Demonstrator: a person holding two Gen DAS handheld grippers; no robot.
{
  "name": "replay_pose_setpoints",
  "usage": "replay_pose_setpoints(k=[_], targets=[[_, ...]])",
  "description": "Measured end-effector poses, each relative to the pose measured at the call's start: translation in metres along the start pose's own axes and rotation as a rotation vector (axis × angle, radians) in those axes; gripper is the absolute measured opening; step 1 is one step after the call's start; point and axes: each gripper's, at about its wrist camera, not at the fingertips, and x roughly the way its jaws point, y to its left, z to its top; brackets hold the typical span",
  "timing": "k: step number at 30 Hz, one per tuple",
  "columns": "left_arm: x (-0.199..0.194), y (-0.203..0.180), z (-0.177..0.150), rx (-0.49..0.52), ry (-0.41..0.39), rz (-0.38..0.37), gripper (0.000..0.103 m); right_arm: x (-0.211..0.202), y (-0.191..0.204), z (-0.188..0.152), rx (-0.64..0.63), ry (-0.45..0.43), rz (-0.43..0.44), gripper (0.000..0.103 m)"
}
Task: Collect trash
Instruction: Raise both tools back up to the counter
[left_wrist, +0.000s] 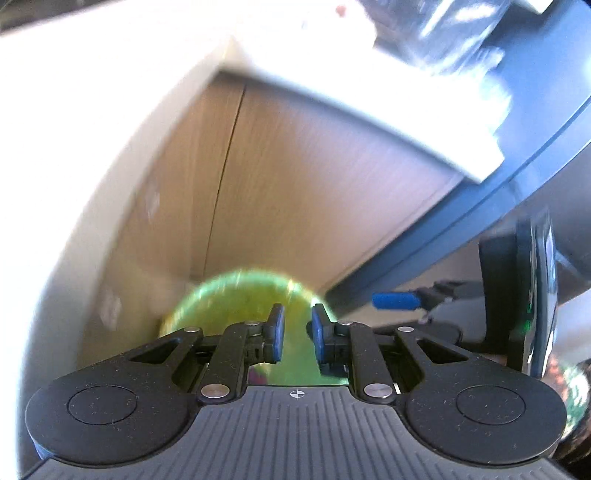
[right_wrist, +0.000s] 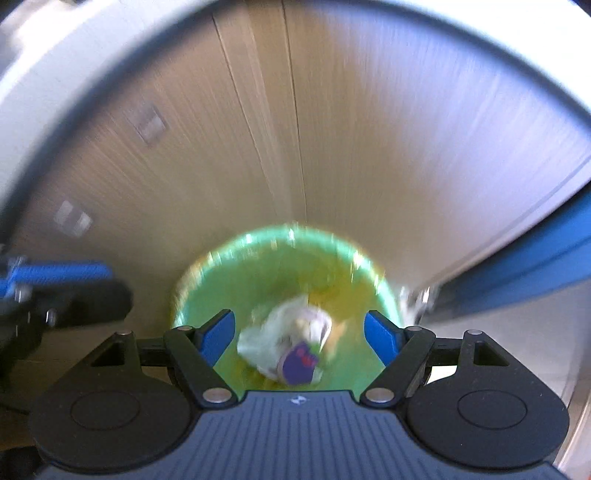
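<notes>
A green trash bin (right_wrist: 258, 243) stands on the wood floor right below both grippers. Inside it lie a crumpled white wrapper (right_wrist: 280, 332) and a purple scrap (right_wrist: 299, 363). My right gripper (right_wrist: 299, 321) hangs above the bin's mouth, jaws wide open and holding nothing. In the left wrist view the bin (left_wrist: 229, 299) shows past my left gripper (left_wrist: 297, 332). Its blue pads stand a narrow gap apart, with only the green bin visible between them. Each gripper appears in the other's view: the right one's blue finger (left_wrist: 395, 301), the left one (right_wrist: 55, 288). Both pictures are motion-blurred.
Pale wood floor (right_wrist: 351, 129) surrounds the bin. A white furniture edge (left_wrist: 351, 110) and a blue curved rim (left_wrist: 461, 206) run at the upper right. A black upright device (left_wrist: 517, 295) stands at the right. A white wall or panel (left_wrist: 92, 129) curves along the left.
</notes>
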Motion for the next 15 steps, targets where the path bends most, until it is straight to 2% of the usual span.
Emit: replay_pose_setpoints(k=[4,7,10,15], targets=[[-0.051,0.005,0.017,-0.027,-0.144,-0.037,0.019,-0.043,0.006,0.015,-0.014,-0.161,-0.042,0.078],[-0.09,0.023,0.021,-0.1,-0.241,-0.035,0.019,-0.063,0.009,0.032,0.0,-0.216,-0.032,0.079],[-0.127,0.046,0.017,-0.208,-0.334,0.032,0.019,-0.084,0.019,0.052,-0.043,-0.294,-0.002,0.079],[-0.189,0.087,0.002,-0.341,-0.464,0.237,0.019,-0.116,0.056,0.081,-0.151,-0.438,0.059,0.079]])
